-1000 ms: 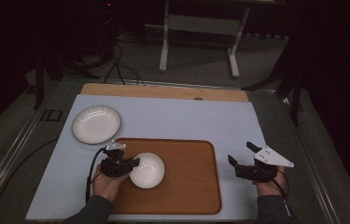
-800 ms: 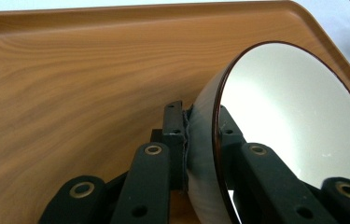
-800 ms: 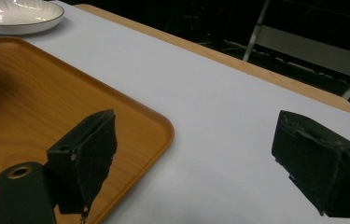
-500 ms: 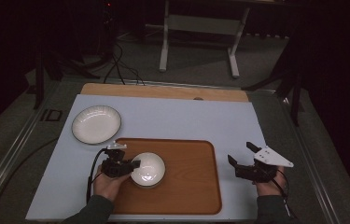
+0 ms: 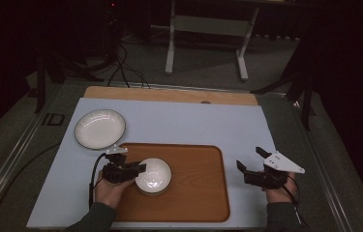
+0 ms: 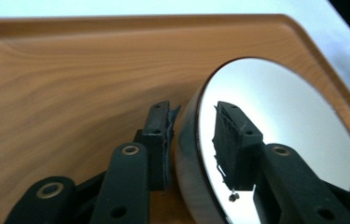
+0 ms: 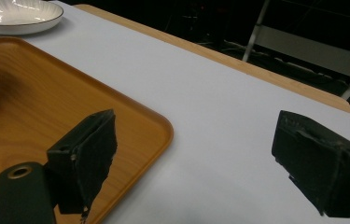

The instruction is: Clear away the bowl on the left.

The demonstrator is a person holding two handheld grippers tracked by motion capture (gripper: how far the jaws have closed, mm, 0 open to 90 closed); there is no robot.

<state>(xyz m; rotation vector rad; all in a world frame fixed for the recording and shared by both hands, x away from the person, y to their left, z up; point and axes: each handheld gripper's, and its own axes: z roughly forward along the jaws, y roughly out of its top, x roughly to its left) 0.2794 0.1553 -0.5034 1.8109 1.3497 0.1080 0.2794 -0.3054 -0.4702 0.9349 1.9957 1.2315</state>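
Your left gripper [image 6: 196, 140] fingers just opened off bowl [image 5: 153, 175] rim (still straddling), releasing onto tray [image 5: 198, 193]; right gripper [image 5: 252, 160] fingers wide, idle at 3 o'clock.

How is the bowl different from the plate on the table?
The bowl sits on the wooden tray; the plate lies on the pale table cover behind the tray. The bowl is deep and smaller across; the plate is shallow and wider. The left gripper has its jaws astride the bowl's rim, just opening; nothing touches the plate. Both are round and white inside.
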